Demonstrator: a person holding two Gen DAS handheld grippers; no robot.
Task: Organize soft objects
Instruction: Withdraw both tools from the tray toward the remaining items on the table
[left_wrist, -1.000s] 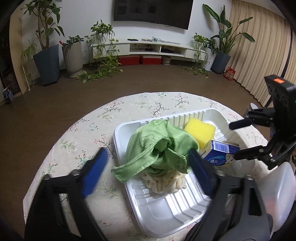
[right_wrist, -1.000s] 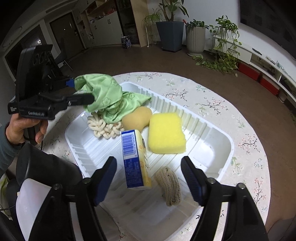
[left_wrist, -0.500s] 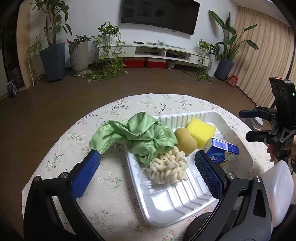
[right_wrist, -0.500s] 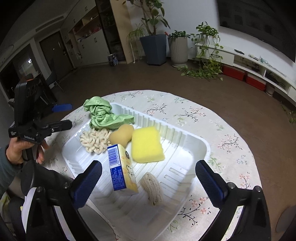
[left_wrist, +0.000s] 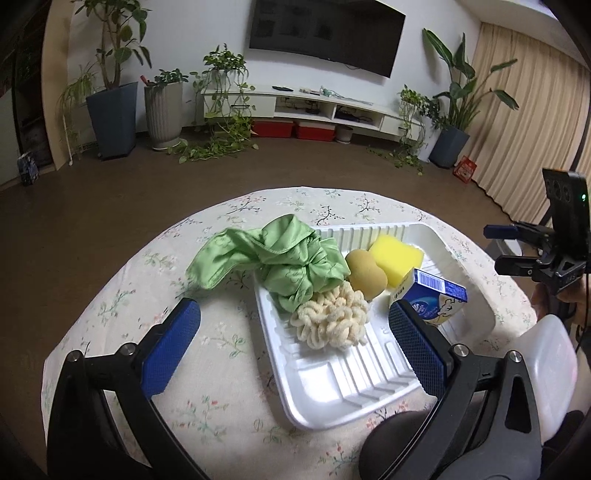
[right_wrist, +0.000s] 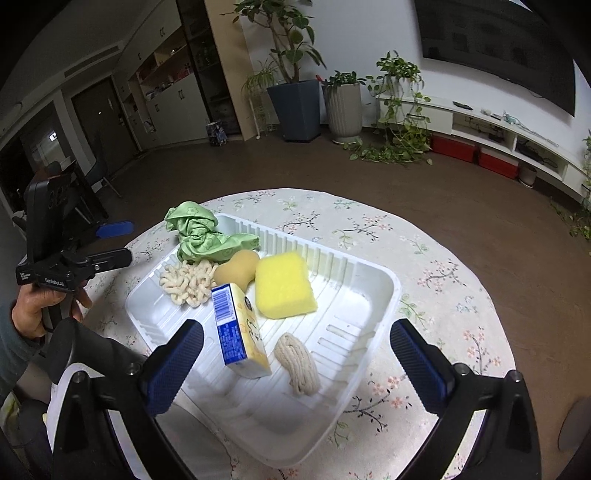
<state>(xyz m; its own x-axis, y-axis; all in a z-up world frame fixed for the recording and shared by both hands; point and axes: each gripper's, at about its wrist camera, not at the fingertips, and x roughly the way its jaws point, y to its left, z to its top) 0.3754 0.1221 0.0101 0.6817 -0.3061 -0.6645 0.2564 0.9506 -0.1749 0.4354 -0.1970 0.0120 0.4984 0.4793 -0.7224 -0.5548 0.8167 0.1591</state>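
White tray (right_wrist: 391, 291) holds yellow sponge (right_wrist: 284, 286), carton (right_wrist: 238, 330), rope (right_wrist: 297, 363).

One white tray (right_wrist: 384, 291) holds one green cloth (right_wrist: 207, 236), two sponges (right_wrist: 284, 284) (right_wrist: 236, 271), one tissue box (right_wrist: 240, 328), two rope bundles (right_wrist: 297, 363) (right_wrist: 188, 280).

My left camera looks down over the tray (left_wrist: 458, 254) from its near left corner toward the TV wall. My right one faces it from the opposite side. Both share the tray and surface (right_wrist: 436, 258).
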